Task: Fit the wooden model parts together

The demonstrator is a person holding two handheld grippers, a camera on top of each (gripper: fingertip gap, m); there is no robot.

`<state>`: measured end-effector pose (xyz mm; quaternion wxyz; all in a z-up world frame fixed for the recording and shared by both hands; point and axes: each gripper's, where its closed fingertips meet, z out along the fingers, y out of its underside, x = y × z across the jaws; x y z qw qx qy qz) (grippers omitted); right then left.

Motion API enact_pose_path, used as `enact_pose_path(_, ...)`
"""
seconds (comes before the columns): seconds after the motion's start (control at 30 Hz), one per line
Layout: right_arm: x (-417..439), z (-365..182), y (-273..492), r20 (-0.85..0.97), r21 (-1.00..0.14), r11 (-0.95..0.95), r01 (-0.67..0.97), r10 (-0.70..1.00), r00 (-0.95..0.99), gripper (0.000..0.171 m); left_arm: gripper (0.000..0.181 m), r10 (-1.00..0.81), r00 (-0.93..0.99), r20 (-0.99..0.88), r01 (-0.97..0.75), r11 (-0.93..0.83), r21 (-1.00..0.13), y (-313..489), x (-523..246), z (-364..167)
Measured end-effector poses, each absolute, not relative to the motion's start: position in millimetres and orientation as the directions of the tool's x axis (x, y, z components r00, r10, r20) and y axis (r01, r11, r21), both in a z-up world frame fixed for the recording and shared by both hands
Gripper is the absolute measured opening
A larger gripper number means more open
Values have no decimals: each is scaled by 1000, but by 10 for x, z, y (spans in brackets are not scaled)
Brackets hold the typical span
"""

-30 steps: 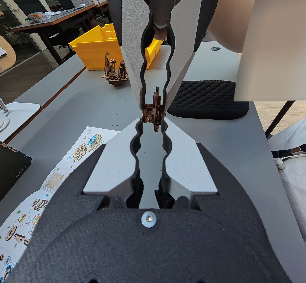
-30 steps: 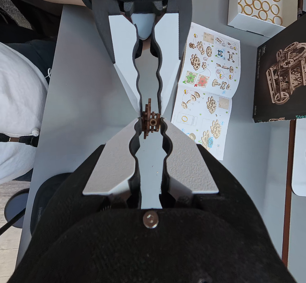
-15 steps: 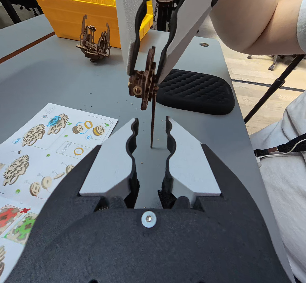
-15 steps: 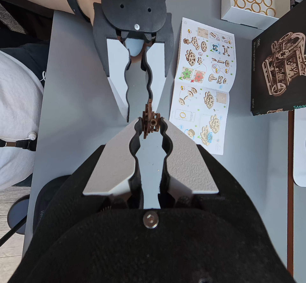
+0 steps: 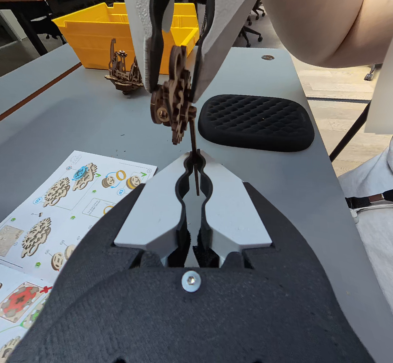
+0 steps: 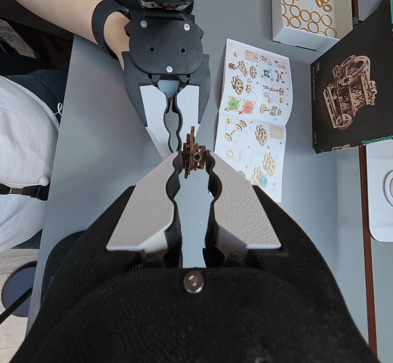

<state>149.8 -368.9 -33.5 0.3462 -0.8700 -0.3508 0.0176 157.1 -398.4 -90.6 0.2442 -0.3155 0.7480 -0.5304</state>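
Two hand-held grippers meet above a grey counter. The right gripper comes down from above and is clamped on a small dark wooden gear cluster, gripping it by its sides between the fingertips. In the left wrist view the same cluster hangs in the air above the counter, with a thin wooden stick running down from it. The left gripper points up at the cluster from below, and its tips are pinched together on that stick, whose lower end shows in the gap between the fingers.

An open instruction sheet lies flat on the counter on the left gripper's left. Farther back stands a partly built wooden model, just in front of a yellow bin. A black quilted pad lies to the right. In the right wrist view, a dark box picturing the finished model sits beyond the sheet, and a white box of rings is near it. A person's forearm holds the right gripper.
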Motion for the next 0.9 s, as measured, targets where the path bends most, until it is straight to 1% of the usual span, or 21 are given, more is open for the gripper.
enact_pose_path(0.1, 1537, -278, -3691, 235, -601, -514, 611, 618, 750, 20, 0, -743, -667, -55, -196, 246, -949, -3948, 1609, -886)
enact_pose_path(0.2, 1606, -525, -3709, 213, -570, -551, 610, 618, 757, 22, 0, -741, -671, 5, -250, 221, -943, -3955, 1615, -1066)
enact_pose_path(0.23, 1580, -497, -3696, 198, -609, -533, 587, 615, 764, 21, 0, -742, -670, -3, -254, 234, -938, -3946, 1607, -1063)
enact_pose_path(0.3, 1611, -470, -3715, 217, -596, -536, 598, 609, 763, 21, 0, -746, -662, -72, -219, 284, -933, -3922, 1609, -1011)
enact_pose_path(0.33, 1573, -410, -3710, 226, -610, -517, 600, 613, 757, 21, 0, -746, -660, -87, -194, 282, -940, -3932, 1605, -958)
enact_pose_path(0.43, 1542, -317, -3696, 247, -609, -505, 612, 612, 751, 21, 0, -748, -662, -52, -176, 222, -959, -3959, 1600, -894)
enact_pose_path(0.5, 1548, -383, -3678, 224, -616, -518, 594, 608, 762, 21, 0, -749, -663, -23, -198, 204, -959, -3948, 1596, -956)
enact_pose_path(0.6, 1535, -425, -3635, 172, -668, -513, 539, 598, 783, 21, 0, -746, -666, 18, -219, 172, -960, -3949, 1572, -976)
enact_pose_path(0.77, 1511, -259, -3581, 84, -796, -455, 398, 569, 818, 21, 0, -713, -683, 157, -219, -5, -976, -3952, 1511, -783)
enact_pose_path(0.83, 1507, -257, -3590, 26, -814, -467, 347, 567, 823, 20, 0, -713, -684, 157, -223, 0, -975, -3952, 1504, -786)
enact_pose_path(0.9, 1528, -304, -3587, 20, -805, -481, 347, 563, 826, 21, 0, -733, -670, 121, -226, 46, -973, -3936, 1522, -843)
